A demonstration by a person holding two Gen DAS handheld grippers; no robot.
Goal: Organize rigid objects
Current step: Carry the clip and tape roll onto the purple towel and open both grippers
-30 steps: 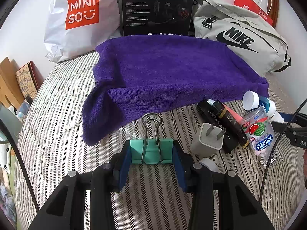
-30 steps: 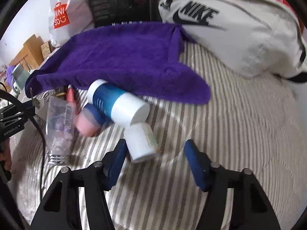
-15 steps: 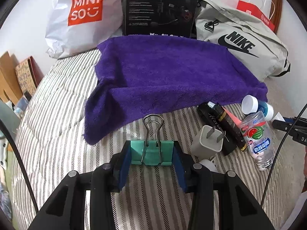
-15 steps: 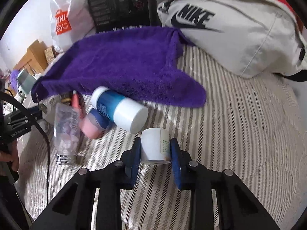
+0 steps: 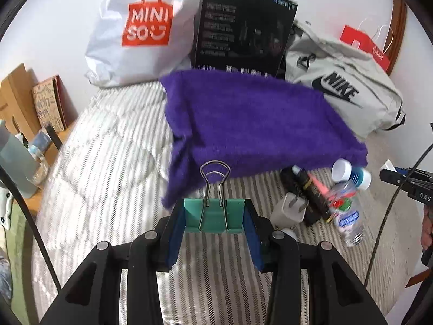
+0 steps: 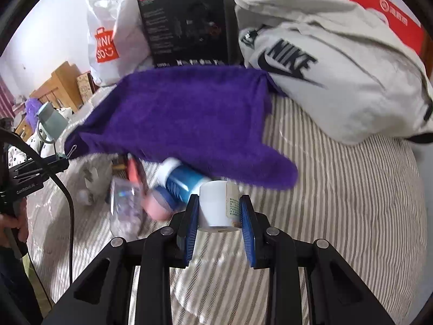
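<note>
in the left wrist view, the left tongs (image 5: 213, 227) are seen clamped on one teal binder clip (image 5: 213, 216), its wire handles pointing toward the purple towel (image 5: 257, 127) spread on the striped bed (image 5: 108, 168). only this view gives the white charger plug (image 5: 289, 211) clearly, lying just beside a black tube (image 5: 308, 197), with a clear plastic bottle (image 5: 346, 216) to the right of them and a blue-and-white bottle (image 5: 351, 173) at the towel's edge.

in the right wrist view, the right tongs (image 6: 219, 216) are seen closed on one white bottle (image 6: 216, 205), held above the bed just in front of the towel's near edge. only here is a pink-capped item (image 6: 157, 205) seen under the blue-and-white bottle; it is too blurred to name. the left tongs with the clip are also caught at this view's far left, and a hand (image 6: 10, 222) is partly shown beneath them.

both views show one white miniso bag (image 5: 135, 32), one black box (image 5: 243, 29), one grey nike bag (image 6: 338, 70) and one red bag (image 6: 379, 8) along the wall. a pale blue flask (image 5: 13, 162) and small items on a wooden surface beside the bed are best seen in the left view.
</note>
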